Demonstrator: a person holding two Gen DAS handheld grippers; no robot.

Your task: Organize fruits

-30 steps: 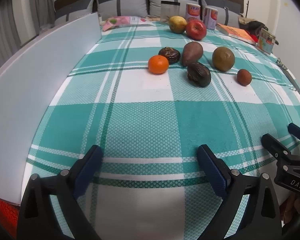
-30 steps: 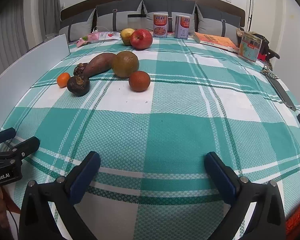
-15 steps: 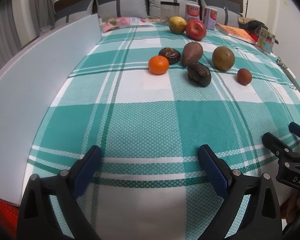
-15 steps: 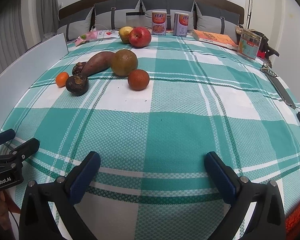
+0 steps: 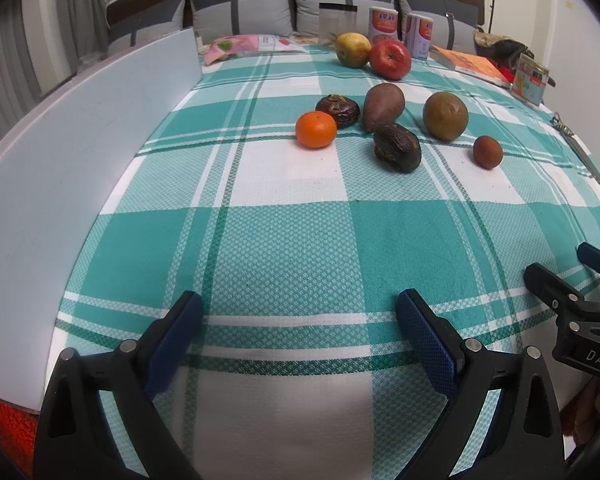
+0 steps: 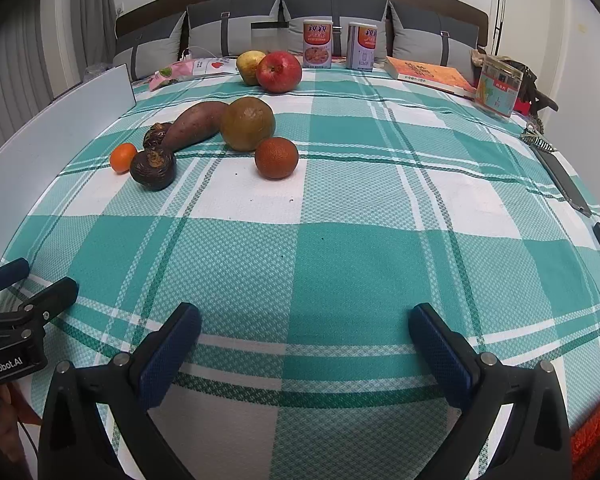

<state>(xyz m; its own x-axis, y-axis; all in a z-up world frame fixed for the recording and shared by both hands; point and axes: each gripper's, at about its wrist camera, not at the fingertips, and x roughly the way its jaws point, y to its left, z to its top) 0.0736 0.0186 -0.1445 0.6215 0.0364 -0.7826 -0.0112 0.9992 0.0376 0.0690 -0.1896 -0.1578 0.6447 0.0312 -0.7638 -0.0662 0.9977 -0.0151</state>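
Eight fruits lie on the checked cloth of the table, far from both grippers: a mandarin, two dark wrinkled ones, a sweet potato, a greenish orange, a small brown one, and an apple with a pear behind. The left gripper and the right gripper hover at the near edge, jaws wide open, empty. I think no sorting has begun; the next move needs a long reach forward.

"DAS" shows in white on the right gripper body, cut off at the frame's right edge. "GenRobot.AI" reads on the left gripper body, near left. The far cans carry red characters, too small to read.
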